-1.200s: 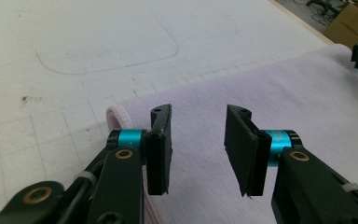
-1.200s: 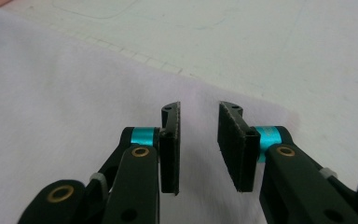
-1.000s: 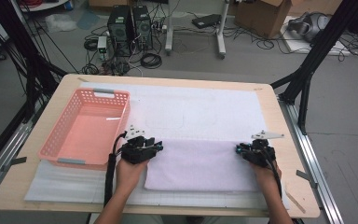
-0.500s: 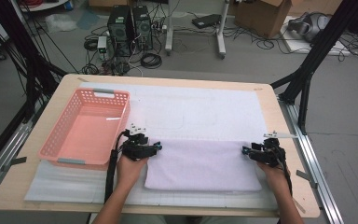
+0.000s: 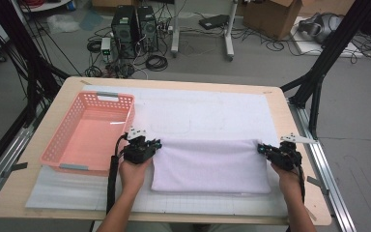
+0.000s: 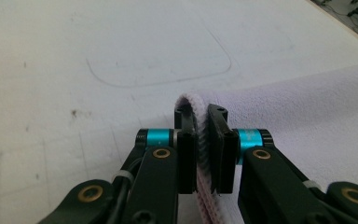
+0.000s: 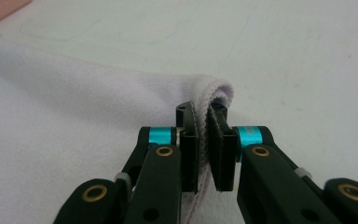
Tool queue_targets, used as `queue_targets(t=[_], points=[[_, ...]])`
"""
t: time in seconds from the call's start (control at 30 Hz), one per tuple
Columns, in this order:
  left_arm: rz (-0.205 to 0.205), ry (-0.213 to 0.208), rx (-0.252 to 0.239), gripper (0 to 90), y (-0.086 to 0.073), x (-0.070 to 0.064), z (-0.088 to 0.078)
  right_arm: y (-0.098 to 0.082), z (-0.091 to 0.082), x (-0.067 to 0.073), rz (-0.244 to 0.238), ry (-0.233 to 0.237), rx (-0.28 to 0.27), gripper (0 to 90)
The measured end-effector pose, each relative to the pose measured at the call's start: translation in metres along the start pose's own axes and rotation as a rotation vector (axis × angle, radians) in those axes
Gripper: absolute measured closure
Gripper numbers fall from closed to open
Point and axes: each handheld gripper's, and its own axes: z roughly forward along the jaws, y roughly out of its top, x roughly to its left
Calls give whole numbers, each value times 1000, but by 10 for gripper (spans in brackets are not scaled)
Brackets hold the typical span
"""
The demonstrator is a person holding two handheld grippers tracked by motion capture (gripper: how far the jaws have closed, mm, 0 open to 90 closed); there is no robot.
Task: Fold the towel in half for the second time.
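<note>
Towel (image 5: 211, 164): flat on white mat (image 5: 207, 113), right of pink basket (image 5: 89, 133)
Left gripper (image 5: 155, 144): jaws just closed, clamped on far-left towel corner
Right gripper (image 5: 262, 150): jaws just closed, clamped on far-right towel corner

In the left gripper view, the left tongs (image 6: 204, 123) had just been closing and pinched the folded edge of a pale lilac towel (image 6: 307, 116) between their black jaws. The ribbed hem looped up over the jaw tips and ran down between them toward the bottom of the frame. The rest of the towel spread flat to the right. Beyond it lay a white mat (image 6: 98, 46) on the surface, lightly smudged, with a faint rounded outline (image 6: 163, 83) drawn on it.
</note>
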Motion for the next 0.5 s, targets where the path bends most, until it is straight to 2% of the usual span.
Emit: queue_targets(t=[0.03, 0.2, 0.3, 0.33, 0.37, 0.4, 0.43, 0.5], points=[[-3, 6, -8, 829, 3, 0, 1, 2, 0, 0, -8, -6, -18, 838], [6, 42, -28, 826, 15, 2, 10, 9, 11, -1, -20, -37, -37, 836], [5, 64, -20, 815, 14, 3, 18, 13, 23, -2, -26, -76, -22, 826], [13, 66, -17, 787, 13, 2, 20, 13, 27, -1, -24, -88, -7, 791], [28, 69, -21, 712, 11, 1, 21, 13, 31, -1, -29, -102, 5, 714], [40, 58, -34, 607, 10, -1, 20, 14, 33, -1, -25, -118, 13, 598], [54, 45, -39, 552, 8, -3, 17, 13, 33, 0, -19, -133, 13, 537], [101, 32, -24, 537, 7, -8, 12, 14, 27, 1, -18, -134, 0, 504]])
